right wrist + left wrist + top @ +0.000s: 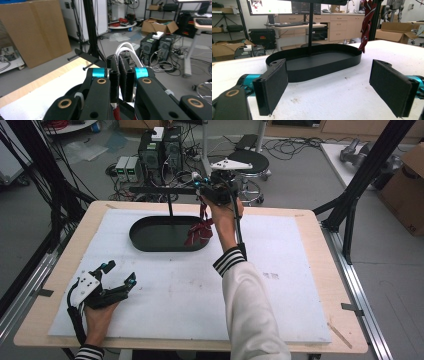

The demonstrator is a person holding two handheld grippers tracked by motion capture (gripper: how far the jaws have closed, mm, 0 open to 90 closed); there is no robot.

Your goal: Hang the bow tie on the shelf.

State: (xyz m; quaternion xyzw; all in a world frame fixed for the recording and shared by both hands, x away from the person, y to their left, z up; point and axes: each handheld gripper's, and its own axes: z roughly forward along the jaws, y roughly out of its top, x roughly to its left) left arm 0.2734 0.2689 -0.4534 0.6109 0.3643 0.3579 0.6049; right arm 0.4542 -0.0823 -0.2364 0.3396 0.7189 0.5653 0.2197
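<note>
**A:** White foam sheet (165,290) covers a wooden table (310,220), with computer towers (160,150), a round stool (250,162) and loose cables on the grey floor beyond the far edge. What stands on the sheet?

**B:** A black oval tray (145,240) sits toward the far side, left of centre. A thin black post (170,207) rises from it to a crossbar (155,190) overhead.

**A:** And the right gripper (204,195)?

**B:** Held high above the tray's right end, near the crossbar. In the right gripper view its jaws stand almost together, with a white looped cord (125,48) pinched between the pads (114,82). A red patterned cloth bundle (199,234) hangs below that hand, its lower end over the right part of the tray. I cannot tell whether it touches the tray floor.

**A:** The left gripper (120,272)?

**B:** Low at the near left of the sheet, well apart from the tray, pointing toward it. Its jaws are spread wide and hold nothing; the left gripper view shows the tray between the two pads (274,85), and the red cloth hanging at the far right.
</note>
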